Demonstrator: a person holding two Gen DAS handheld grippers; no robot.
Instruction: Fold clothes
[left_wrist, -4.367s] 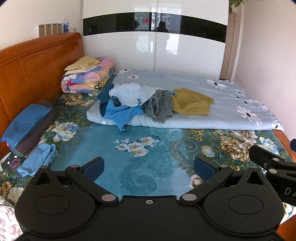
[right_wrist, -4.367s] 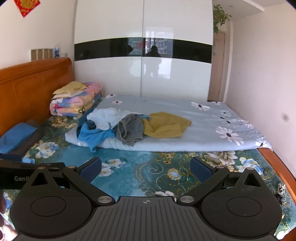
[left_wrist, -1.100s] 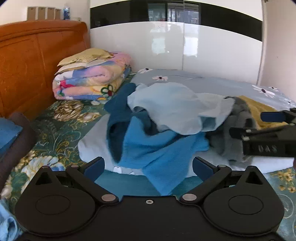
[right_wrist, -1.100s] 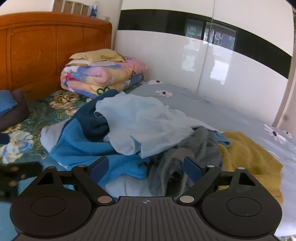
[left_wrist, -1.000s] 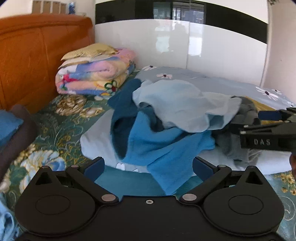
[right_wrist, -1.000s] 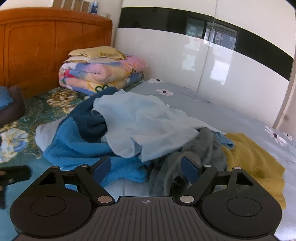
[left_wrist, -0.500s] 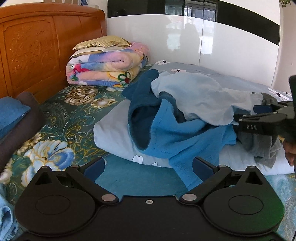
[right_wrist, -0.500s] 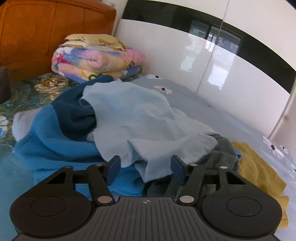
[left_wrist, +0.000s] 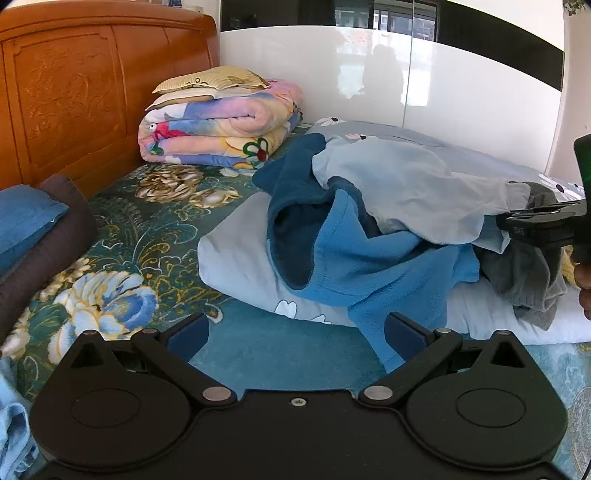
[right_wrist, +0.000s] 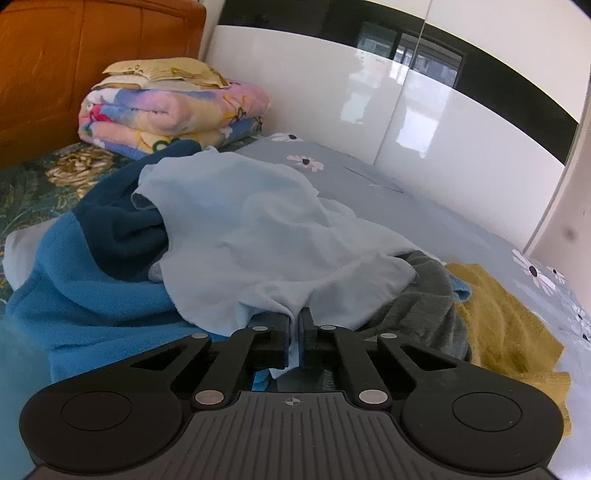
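Clothes pile (right_wrist: 229, 251) on quilt (left_wrist: 236, 262)

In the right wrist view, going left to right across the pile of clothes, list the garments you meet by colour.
Blue fleece garment → pale blue shirt, its edge pinched in the right gripper → grey garment → mustard-yellow garment.

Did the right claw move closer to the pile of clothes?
Yes. The right gripper went forward toward the folded blanket, and its jaws have just been closing on the light blue shirt.
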